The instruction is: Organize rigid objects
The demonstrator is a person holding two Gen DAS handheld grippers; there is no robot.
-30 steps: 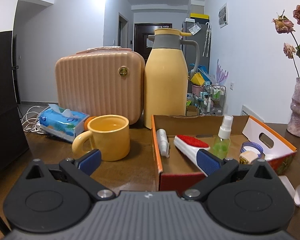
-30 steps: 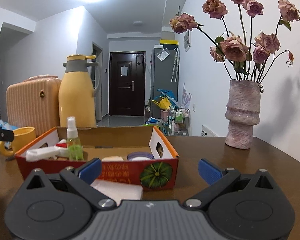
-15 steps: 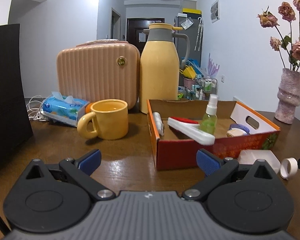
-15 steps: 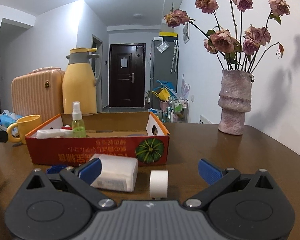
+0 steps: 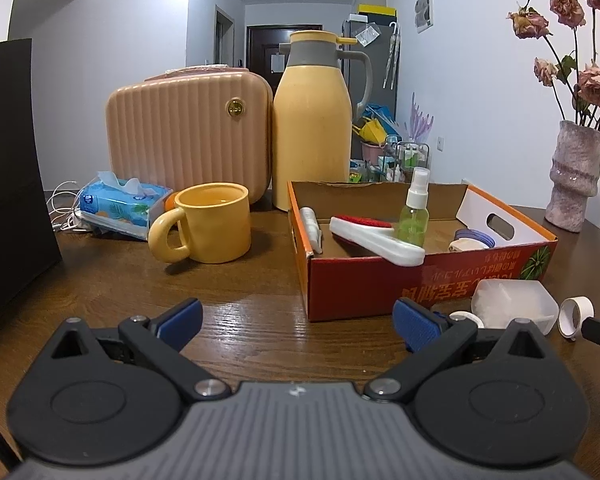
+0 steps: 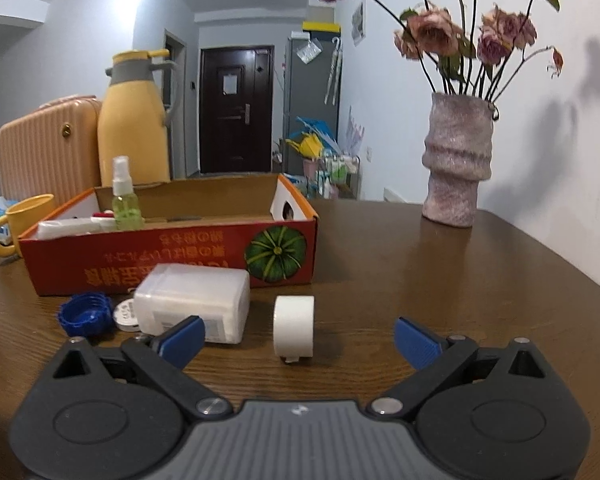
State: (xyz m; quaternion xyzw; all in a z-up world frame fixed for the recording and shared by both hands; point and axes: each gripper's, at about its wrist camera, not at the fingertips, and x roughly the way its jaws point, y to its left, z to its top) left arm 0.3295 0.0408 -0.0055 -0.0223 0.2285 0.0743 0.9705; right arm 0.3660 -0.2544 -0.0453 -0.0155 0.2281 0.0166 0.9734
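An open red cardboard box stands on the wooden table and holds a green spray bottle, a white and red brush, a white tube and small tape rolls. In front of the box lie a white plastic container, a white tape roll, a blue bottle cap and a small white disc. My left gripper is open and empty, short of the box's front left corner. My right gripper is open, with the white tape roll just beyond its fingers.
A yellow mug, a blue tissue pack, a pink ribbed case and a tall yellow thermos stand left of and behind the box. A stone vase of dried roses stands at the far right. A black panel blocks the left.
Both grippers have drawn back from the box, so more table shows. The container, tape roll, blue cap and disc have come into the right wrist view.
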